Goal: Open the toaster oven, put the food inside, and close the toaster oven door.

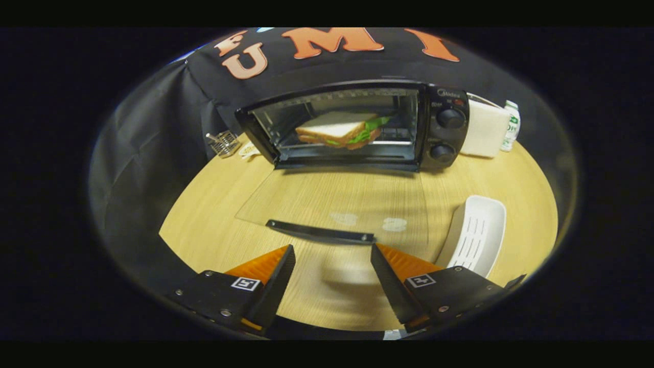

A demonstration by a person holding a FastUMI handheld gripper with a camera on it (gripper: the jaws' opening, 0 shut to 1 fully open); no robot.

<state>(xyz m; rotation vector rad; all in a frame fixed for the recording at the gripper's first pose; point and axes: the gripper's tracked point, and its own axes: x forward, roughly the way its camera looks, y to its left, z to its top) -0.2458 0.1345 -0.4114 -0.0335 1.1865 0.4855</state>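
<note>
A black toaster oven [439, 128] stands at the far side of the round wooden table [214, 214]. Its glass door [332, 202] lies folded down flat toward me, with the dark handle bar [319, 232] at its near edge. A sandwich [340, 129] with white bread and green lettuce rests on the rack inside the oven. My gripper [332, 248] is open with nothing between its fingers. The fingertips sit just short of the door handle, a little below it.
A white slotted tray [475, 235] lies on the table to the right, just beyond my right finger. A small wire rack [225, 143] sits left of the oven. A white box [483, 134] and a green-labelled pack [511, 132] stand to the oven's right.
</note>
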